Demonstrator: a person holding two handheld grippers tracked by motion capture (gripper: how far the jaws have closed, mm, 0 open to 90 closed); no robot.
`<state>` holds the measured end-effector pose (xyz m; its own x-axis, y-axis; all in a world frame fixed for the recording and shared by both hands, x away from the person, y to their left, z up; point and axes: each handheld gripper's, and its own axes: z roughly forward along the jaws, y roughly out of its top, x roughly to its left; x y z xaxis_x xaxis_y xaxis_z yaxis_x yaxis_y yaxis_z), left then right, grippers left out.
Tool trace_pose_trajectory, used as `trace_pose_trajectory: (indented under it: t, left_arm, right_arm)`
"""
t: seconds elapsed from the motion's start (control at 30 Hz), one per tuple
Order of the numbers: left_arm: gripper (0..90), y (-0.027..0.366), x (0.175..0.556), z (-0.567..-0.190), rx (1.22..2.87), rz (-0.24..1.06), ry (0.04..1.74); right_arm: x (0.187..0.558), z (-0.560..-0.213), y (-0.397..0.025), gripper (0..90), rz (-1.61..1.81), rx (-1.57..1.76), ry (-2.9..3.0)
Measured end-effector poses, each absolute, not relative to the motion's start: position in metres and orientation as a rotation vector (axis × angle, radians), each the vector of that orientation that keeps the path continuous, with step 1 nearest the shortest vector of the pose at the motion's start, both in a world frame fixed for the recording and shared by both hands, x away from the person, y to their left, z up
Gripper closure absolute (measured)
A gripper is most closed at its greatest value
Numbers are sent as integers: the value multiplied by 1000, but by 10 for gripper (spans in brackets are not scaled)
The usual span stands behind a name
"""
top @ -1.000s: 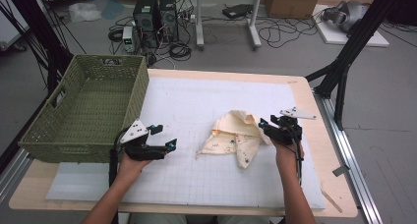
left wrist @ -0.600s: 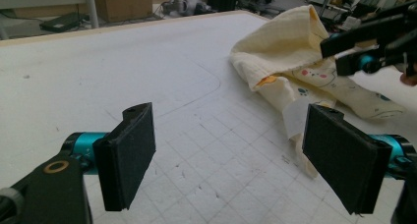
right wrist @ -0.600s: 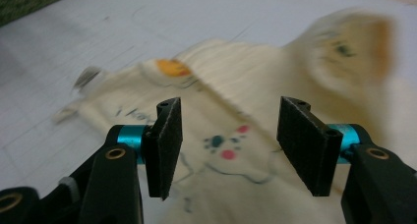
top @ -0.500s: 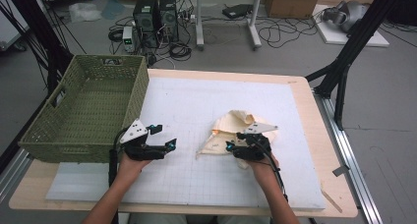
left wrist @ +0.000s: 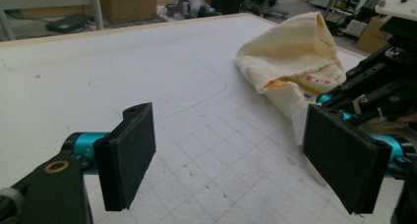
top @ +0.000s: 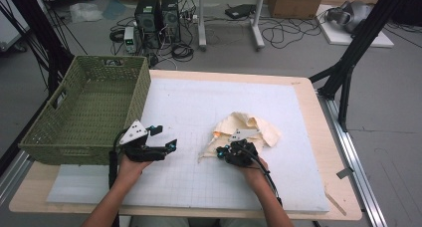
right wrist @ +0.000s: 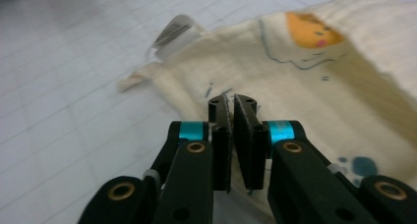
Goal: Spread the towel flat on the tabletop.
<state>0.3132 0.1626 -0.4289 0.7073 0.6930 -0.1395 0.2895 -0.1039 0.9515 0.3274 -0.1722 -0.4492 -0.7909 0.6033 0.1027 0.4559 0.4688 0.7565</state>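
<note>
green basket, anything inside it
The green woven plastic basket on the table's left shows only its bare mesh floor and inner walls in the high view. The near wall hides a strip of floor just behind it, so something small and flat there couldn't be ruled out.

One cloth (top: 247, 131), one basket (top: 84, 112) and one white mat (top: 199, 112) on one counter (top: 318, 137); two grippers, left (top: 161, 137) and right (top: 234, 152).

A cream cloth (top: 251, 130) with small printed cartoon figures, one orange, lies crumpled and partly folded over itself on the white gridded surface (top: 199, 107), right of centre. A white label (right wrist: 173, 33) sticks out at its near corner.
</note>
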Motion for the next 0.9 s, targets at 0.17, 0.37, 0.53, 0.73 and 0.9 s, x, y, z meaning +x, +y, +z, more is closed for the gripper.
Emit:
trace_pose_trajectory:
  t: [0.17, 0.37, 0.53, 0.73, 0.9]
  left_arm:
    - [207, 164, 313, -429, 1690, 416, 803]
    - [210, 164, 313, -428, 1690, 422, 804]
    - [210, 164, 313, -428, 1692, 421, 807]
    - [210, 163, 313, -428, 1703, 420, 800]
    - [212, 162, 313, -429, 1707, 420, 801]
  right_arm:
    - [314, -450, -167, 877, 1289, 852, 2619]
    - [288, -450, -156, 877, 1332, 729, 2721]
    - [268, -447, -152, 791, 1350, 634, 2773]
    - [265, -427, -184, 614, 1455, 733, 2601]
    - [265, -415, -231, 550, 1282, 905, 2375]
